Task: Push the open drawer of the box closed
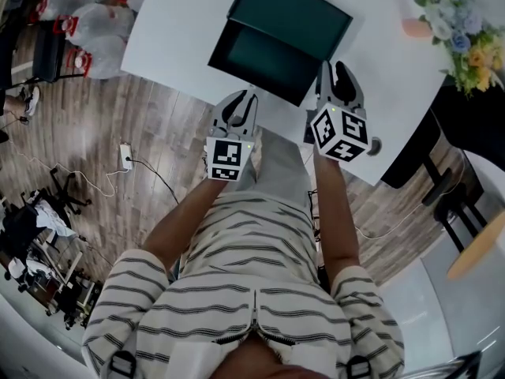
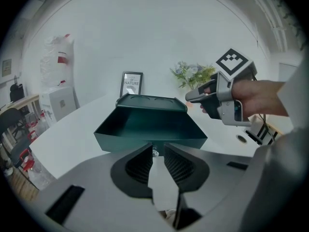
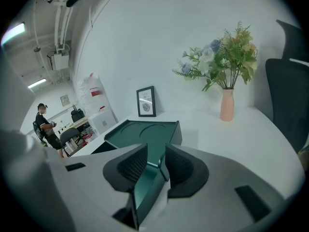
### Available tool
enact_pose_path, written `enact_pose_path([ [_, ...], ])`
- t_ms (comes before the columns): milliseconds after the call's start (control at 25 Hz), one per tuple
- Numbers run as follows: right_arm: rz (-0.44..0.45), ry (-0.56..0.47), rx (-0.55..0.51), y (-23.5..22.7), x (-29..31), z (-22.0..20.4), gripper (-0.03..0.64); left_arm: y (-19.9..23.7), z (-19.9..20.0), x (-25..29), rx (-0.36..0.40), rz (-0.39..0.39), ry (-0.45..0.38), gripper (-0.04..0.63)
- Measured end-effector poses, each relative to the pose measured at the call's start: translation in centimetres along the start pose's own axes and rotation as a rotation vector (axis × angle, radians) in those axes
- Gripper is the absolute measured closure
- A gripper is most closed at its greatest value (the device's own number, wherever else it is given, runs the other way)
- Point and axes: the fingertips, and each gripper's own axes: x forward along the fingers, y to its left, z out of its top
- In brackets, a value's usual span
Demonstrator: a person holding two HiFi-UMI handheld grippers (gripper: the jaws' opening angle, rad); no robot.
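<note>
One box (image 1: pixel 296 10) sits on the white table (image 1: pixel 181 38), dark green, with its one drawer (image 1: pixel 268 58) pulled out toward the person. The drawer is empty inside. Two round hollows mark the box top.

Two grippers are at the drawer. The left gripper (image 2: pixel 155 151) is released. Its jaws stand a little apart and point at the middle of the drawer front. A small knob shows just at the tips, but I cannot tell if the pads touch it. The right gripper (image 3: pixel 155 149) is at the drawer's right front corner. It too is released, and its jaws stand apart. One thin side wall (image 3: pixel 145 187) of the drawer runs between them, with a gap showing at the left pad.

Behind the box stands one framed picture (image 3: pixel 146 102), upright against the wall. To its right stands one pink vase (image 3: pixel 227 104) holding one bunch of flowers (image 3: pixel 222 57), well apart from the box. One person (image 3: pixel 44 122) stands far off in the room on the left of the right gripper view.
</note>
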Motion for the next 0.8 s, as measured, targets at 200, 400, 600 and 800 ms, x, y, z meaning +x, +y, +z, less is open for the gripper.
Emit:
enact_pose_path([
  [200,0.005,0.039,0.056,-0.7,1.5,-0.1,0.508,-0.3,-0.2,0.1,0.008,-0.004,0.005,0.522],
  [400,-0.002,0.101,0.097,-1.9,2.5,-0.6,0.514,-0.3,-0.5,0.2,0.023,0.007,0.008,0.522],
  [600,0.0,0.13,0.113,-2.5,3.3,-0.9,0.529,-0.2,-1.2,0.5,0.043,0.017,0.015,0.522],
  [800,0.031,0.138,0.116,-2.2,3.6,-0.6,0.549,-0.3,-1.4,0.6,0.052,0.017,0.018,0.52],
])
